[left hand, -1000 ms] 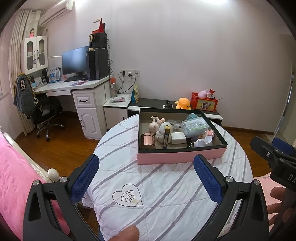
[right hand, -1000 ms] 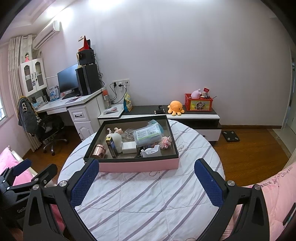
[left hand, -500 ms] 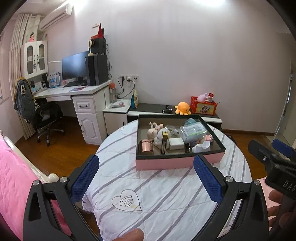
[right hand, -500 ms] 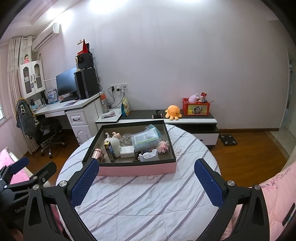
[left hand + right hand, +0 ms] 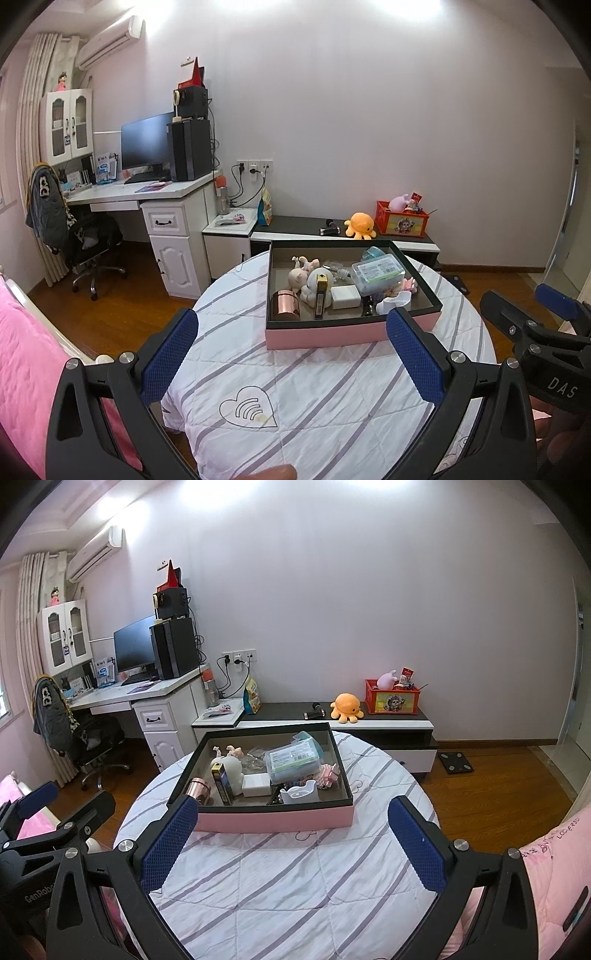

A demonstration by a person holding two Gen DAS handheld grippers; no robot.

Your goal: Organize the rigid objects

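We've drawn back, the pink tray (image 5: pixel 351 334) sitting smaller ahead. Our left gripper (image 5: pixel 295 354) and right gripper (image 5: pixel 291 838) hover level, side by side, jaws spread wide and empty, above the striped table (image 5: pixel 295 886).

a tray (image 5: pixel 334 334) of small items sits on the round table (image 5: pixel 314 391), behind both grippers.

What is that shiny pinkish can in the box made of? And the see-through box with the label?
The rose-gold round canister looks like polished metal, since it gleams. The clear rectangular lidded container looks like plastic: its contents show through.
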